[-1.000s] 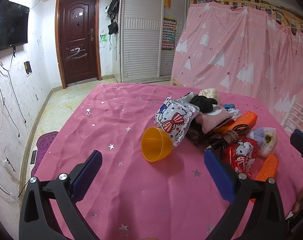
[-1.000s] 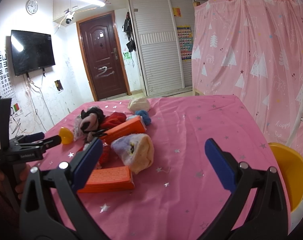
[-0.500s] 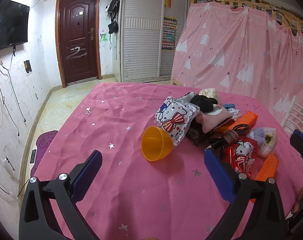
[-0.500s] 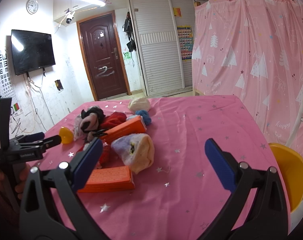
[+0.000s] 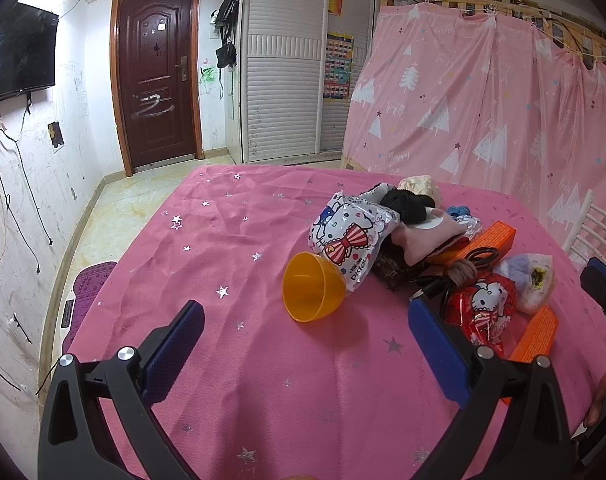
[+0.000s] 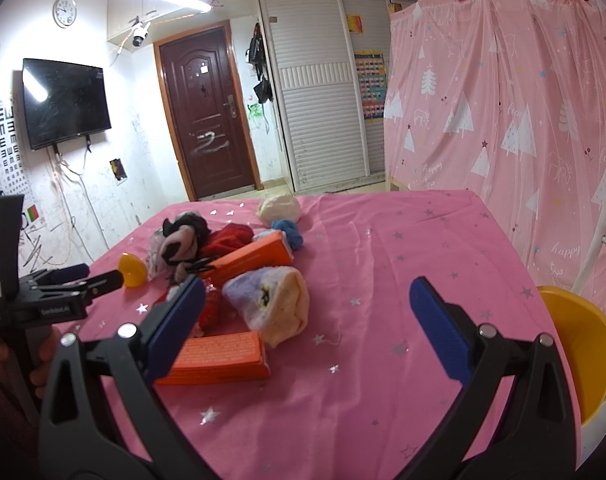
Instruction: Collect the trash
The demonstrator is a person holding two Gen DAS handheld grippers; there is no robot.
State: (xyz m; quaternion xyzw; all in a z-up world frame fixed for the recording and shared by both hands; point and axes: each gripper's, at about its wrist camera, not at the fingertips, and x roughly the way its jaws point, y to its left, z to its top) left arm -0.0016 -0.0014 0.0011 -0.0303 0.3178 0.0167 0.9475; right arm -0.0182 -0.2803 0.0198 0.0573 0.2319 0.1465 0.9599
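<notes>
A heap of things lies on the pink star-print tablecloth (image 5: 231,240): an orange plastic cup (image 5: 313,292) on its side, a white Hello Kitty bag (image 5: 349,236), a red Hello Kitty packet (image 5: 485,306), two orange boxes (image 6: 219,358) (image 6: 249,258), a pale fuzzy bundle (image 6: 275,302), black cables, socks and cloth. My left gripper (image 5: 303,350) is open and empty, just short of the cup. My right gripper (image 6: 307,320) is open and empty, its left finger above the near orange box. The left gripper also shows in the right wrist view (image 6: 83,280).
A yellow bin (image 6: 579,344) stands beyond the table's right edge, next to a white chair (image 6: 605,220). A pink curtain (image 6: 503,112) hangs to the right. A door, closet and wall TV are at the back. A purple mat (image 5: 89,292) lies on the floor at left.
</notes>
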